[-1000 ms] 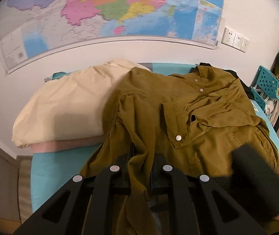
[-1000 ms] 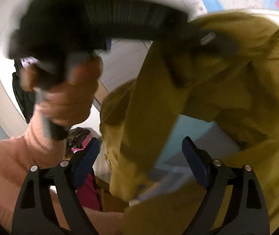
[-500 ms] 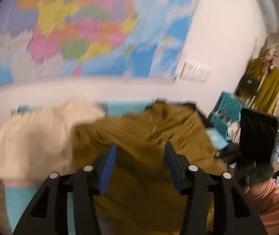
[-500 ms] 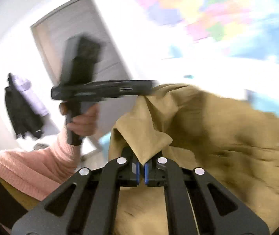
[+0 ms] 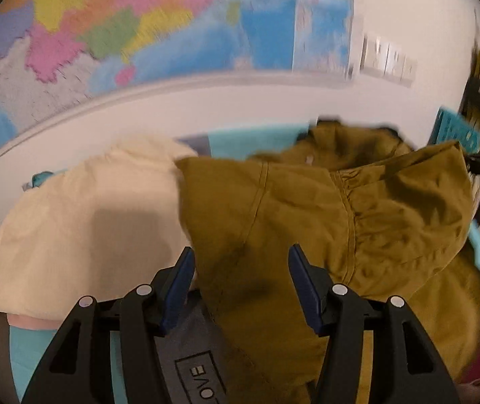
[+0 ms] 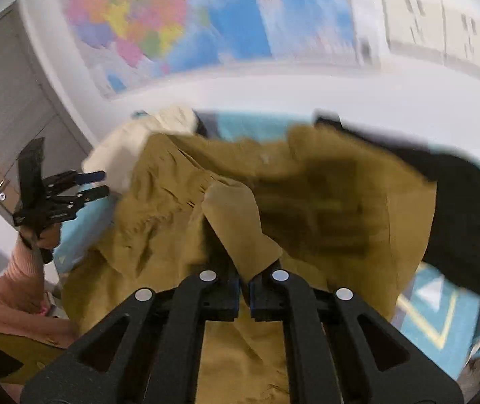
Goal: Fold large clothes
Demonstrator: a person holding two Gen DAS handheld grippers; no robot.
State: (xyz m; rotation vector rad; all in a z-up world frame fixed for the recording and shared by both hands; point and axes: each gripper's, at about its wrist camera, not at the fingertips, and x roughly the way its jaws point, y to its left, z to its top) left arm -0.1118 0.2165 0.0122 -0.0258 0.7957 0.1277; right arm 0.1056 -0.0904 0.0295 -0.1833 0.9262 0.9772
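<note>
The olive jacket [image 5: 307,222], soft and limp on the teal bed [image 5: 250,138], is pinched at a seamed edge fold by the right gripper [image 6: 244,294], while the left gripper [image 5: 240,279] is opening, empty.

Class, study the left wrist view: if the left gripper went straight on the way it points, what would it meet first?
Most likely the olive-brown jacket: its cloth fills the line ahead of the left gripper, whose jaws are opening with nothing pinched. Depth is hard to judge; the cream bedding lies off to one side.
</note>
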